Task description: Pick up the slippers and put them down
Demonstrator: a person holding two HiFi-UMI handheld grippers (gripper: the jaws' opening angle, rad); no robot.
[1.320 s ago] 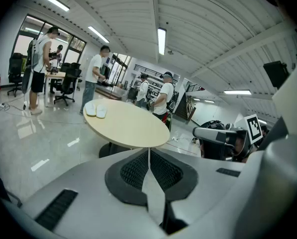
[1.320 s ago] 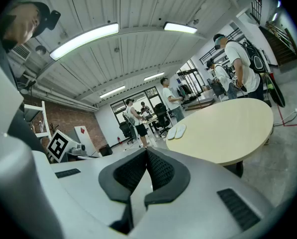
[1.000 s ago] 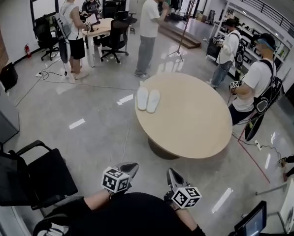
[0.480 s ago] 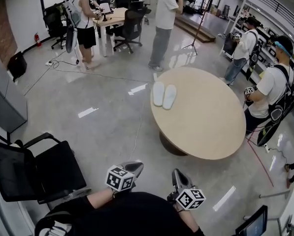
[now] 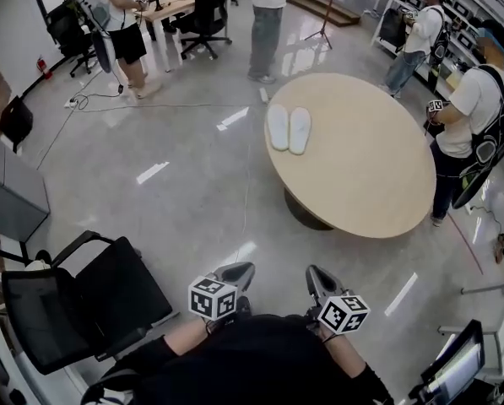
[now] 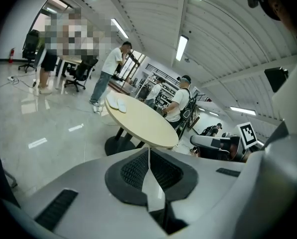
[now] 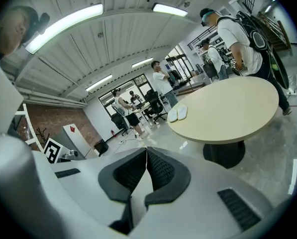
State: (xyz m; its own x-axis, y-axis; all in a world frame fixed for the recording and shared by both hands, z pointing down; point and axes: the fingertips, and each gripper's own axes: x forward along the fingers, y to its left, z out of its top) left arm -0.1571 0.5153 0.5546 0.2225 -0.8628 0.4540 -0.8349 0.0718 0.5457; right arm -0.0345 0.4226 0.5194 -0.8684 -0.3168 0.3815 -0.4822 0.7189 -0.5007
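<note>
Two white slippers (image 5: 289, 129) lie side by side near the far left edge of the round beige table (image 5: 370, 167). They also show small on the table in the left gripper view (image 6: 116, 102) and in the right gripper view (image 7: 177, 113). My left gripper (image 5: 240, 271) and right gripper (image 5: 313, 276) hang close to my body at the bottom of the head view, well short of the table. Both are shut with nothing between the jaws, as the closed black pads (image 6: 148, 171) (image 7: 146, 169) show.
A black office chair (image 5: 83, 302) stands at the lower left. A person (image 5: 471, 121) with grippers stands at the table's right edge, and other people (image 5: 267, 19) stand beyond it. Desks and chairs (image 5: 197, 7) fill the far left. A cable (image 5: 245, 184) runs across the grey floor.
The view has advanced and tipped down: the table and slippers sit higher and nearer the centre. Both grippers stay shut in much the same place in the picture.
</note>
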